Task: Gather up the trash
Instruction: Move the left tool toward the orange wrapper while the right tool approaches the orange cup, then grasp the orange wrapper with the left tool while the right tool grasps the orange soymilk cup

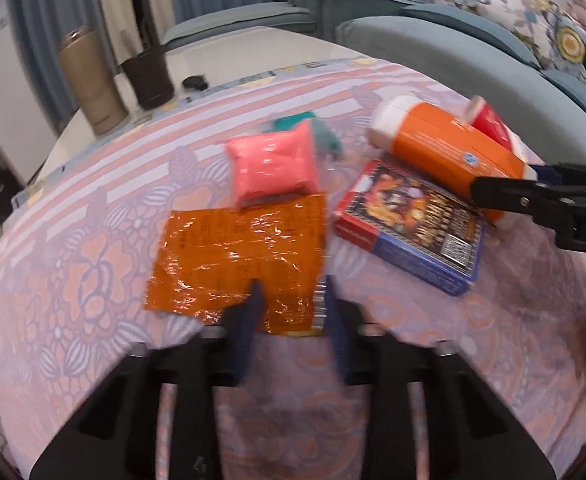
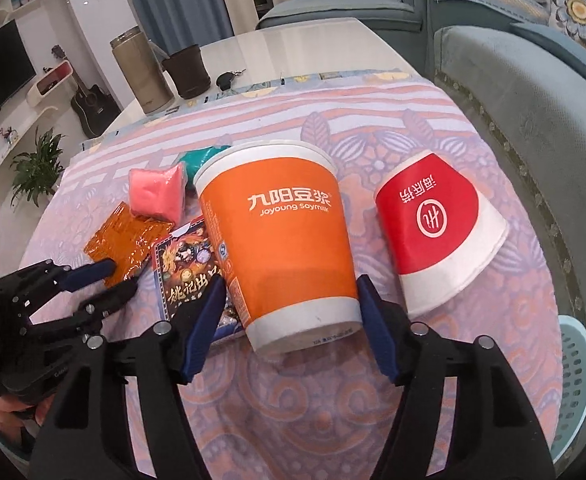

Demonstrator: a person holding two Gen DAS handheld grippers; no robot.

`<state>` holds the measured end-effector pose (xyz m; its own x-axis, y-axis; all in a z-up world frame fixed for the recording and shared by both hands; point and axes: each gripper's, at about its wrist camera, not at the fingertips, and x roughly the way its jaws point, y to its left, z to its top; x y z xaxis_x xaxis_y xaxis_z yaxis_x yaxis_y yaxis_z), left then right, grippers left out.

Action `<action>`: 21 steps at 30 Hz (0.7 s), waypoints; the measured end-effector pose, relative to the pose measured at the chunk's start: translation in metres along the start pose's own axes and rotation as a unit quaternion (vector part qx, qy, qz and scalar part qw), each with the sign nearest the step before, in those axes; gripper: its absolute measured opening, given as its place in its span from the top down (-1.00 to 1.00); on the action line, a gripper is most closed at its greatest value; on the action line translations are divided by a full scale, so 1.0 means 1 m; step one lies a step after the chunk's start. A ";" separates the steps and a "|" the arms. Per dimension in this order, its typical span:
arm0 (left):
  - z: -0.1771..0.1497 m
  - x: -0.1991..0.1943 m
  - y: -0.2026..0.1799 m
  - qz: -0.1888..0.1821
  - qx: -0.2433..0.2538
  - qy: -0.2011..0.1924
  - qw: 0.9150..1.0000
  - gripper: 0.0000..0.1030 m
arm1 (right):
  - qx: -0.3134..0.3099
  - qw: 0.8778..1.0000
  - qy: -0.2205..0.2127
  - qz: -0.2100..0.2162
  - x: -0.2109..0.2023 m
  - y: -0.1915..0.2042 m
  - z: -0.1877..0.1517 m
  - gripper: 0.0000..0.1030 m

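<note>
Straddling the orange cup [image 2: 281, 240], my right gripper [image 2: 293, 308] gapes unclenched; my left gripper [image 1: 293, 304] brackets the orange wrapper [image 1: 241, 256], likewise unclenched.

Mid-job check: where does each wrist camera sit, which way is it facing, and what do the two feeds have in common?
Left wrist: behind the left gripper, looking forward over the table at the orange foil wrapper between its open fingers; the right gripper enters from the right edge.
Right wrist: behind the right gripper, facing the lying orange soymilk cup between its open fingers; the left gripper and a bit of hand show lower left.
Shared: wrapper, orange cup, pink packet, card box, red cup, floral tablecloth.
</note>
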<state>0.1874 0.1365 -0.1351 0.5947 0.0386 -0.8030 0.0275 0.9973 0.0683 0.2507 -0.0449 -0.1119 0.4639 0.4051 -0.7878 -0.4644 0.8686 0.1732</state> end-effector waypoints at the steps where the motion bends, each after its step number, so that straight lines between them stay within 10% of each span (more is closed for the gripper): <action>1: -0.001 -0.002 -0.003 0.001 0.006 -0.003 1.000 0.85 | -0.002 1.000 -0.002 -0.002 -0.002 0.001 -0.001 -0.20; 11: -0.051 -0.067 0.003 -0.070 0.029 -0.049 0.996 0.91 | -0.027 0.999 -0.043 -0.018 -0.056 0.015 -0.026 -0.20; 21: -0.128 -0.096 0.027 -0.110 0.022 0.001 0.994 0.63 | -0.029 0.998 -0.033 -0.043 -0.083 0.015 -0.068 -0.20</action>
<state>0.0281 0.1682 -0.1321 0.5684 -0.1797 -0.8029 0.1922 0.9779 -0.0828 0.1540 -0.0849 -0.0843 0.5518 0.3490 -0.7574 -0.4627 0.8837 0.0701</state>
